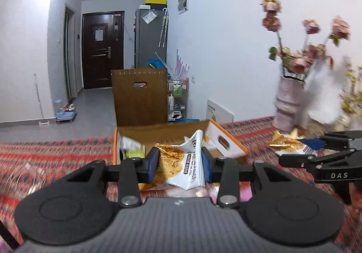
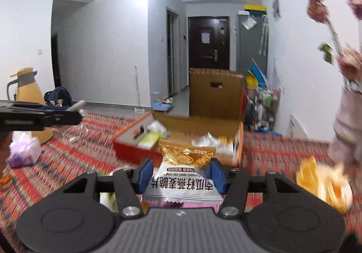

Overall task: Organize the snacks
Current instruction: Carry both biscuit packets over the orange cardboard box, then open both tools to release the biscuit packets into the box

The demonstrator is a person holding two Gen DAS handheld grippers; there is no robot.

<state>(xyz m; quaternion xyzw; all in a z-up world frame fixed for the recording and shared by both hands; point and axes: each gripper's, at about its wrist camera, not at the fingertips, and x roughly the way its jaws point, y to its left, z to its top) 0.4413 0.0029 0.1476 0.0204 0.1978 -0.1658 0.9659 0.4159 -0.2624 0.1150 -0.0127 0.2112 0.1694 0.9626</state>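
My left gripper [image 1: 179, 165] is shut on a white-and-gold snack packet [image 1: 181, 162], pinched between its blue pads and held above the patterned tablecloth. Just beyond it stands an open orange cardboard box [image 1: 228, 142] with several packets inside. My right gripper [image 2: 181, 173] is shut on a second white-and-gold oat crisp packet [image 2: 184, 173], also lifted, with the same box [image 2: 133, 142] ahead of it. The right gripper [image 1: 314, 143] shows at the right edge of the left wrist view, with its packet [image 1: 287, 142] in its jaws. The left gripper's fingers [image 2: 40, 114] enter the right wrist view from the left.
A pink vase [image 1: 288, 103] with dried roses stands on the table at the right. A yellow jug [image 2: 29, 94] and a purple bag [image 2: 22, 151] sit at the left. More packets [image 2: 323, 187] lie at the right. A tall brown carton [image 1: 140, 96] stands behind the table.
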